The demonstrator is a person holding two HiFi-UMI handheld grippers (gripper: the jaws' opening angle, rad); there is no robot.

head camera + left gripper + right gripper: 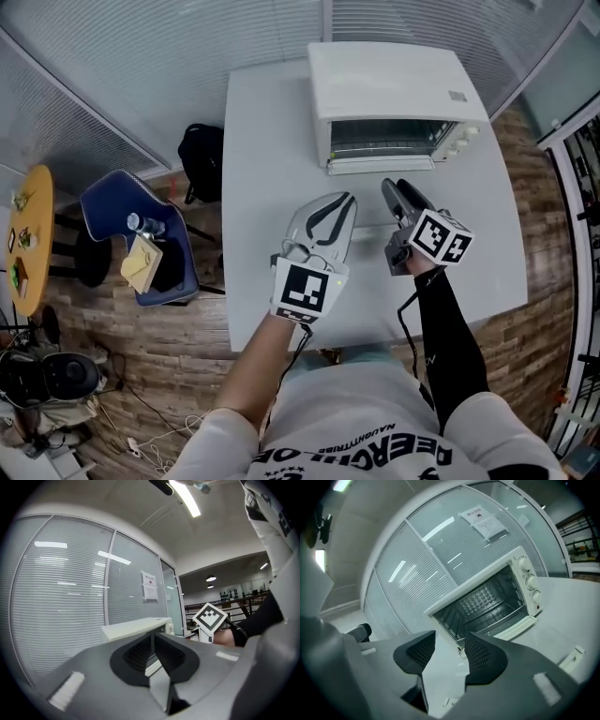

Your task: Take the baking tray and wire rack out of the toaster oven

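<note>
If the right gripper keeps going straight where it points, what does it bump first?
Probably the folded-down door of the toaster oven, which lies ahead of the right gripper. Nothing else shows between them, though depth is unclear.

shirt [375,412]: upside-down print, roughly "NAUGHTTRIBE" | paper notice [150,585] on glass wall [126,573]: lettering too small to read

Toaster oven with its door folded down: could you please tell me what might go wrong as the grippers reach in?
1. The folded-down door juts out below the opening; the right gripper, coming in low, could knock it.
2. Nothing braces the toaster oven, so tugging the wire rack may drag it across the table.
3. The left gripper has its jaws together and must open first.
</note>
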